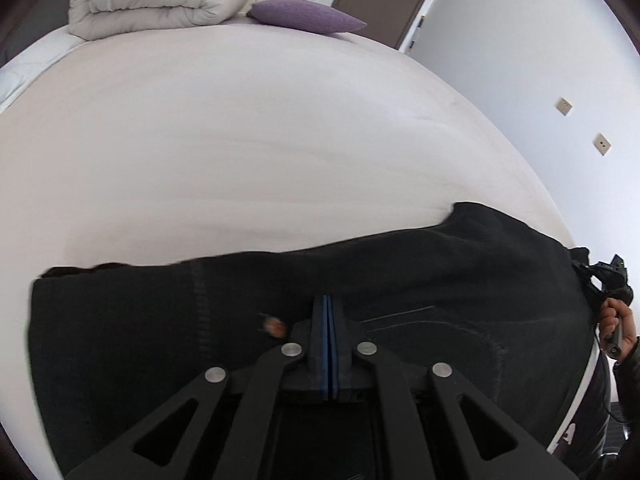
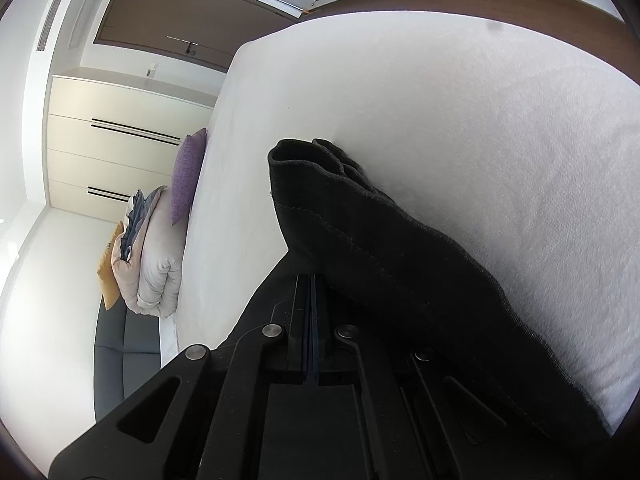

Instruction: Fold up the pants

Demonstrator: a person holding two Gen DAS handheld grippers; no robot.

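Your left gripper [image 1: 328, 312] and right gripper [image 2: 311, 292] both sit pinched closed on the black denim pants [image 1: 400, 280], long axis running left-right across the frame's lower half on the white bed sheet [image 1: 240, 140].

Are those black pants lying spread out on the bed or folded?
Partly folded: the black pants lie doubled in layers on the bed, their stacked hems showing. How many folds, cannot tell.
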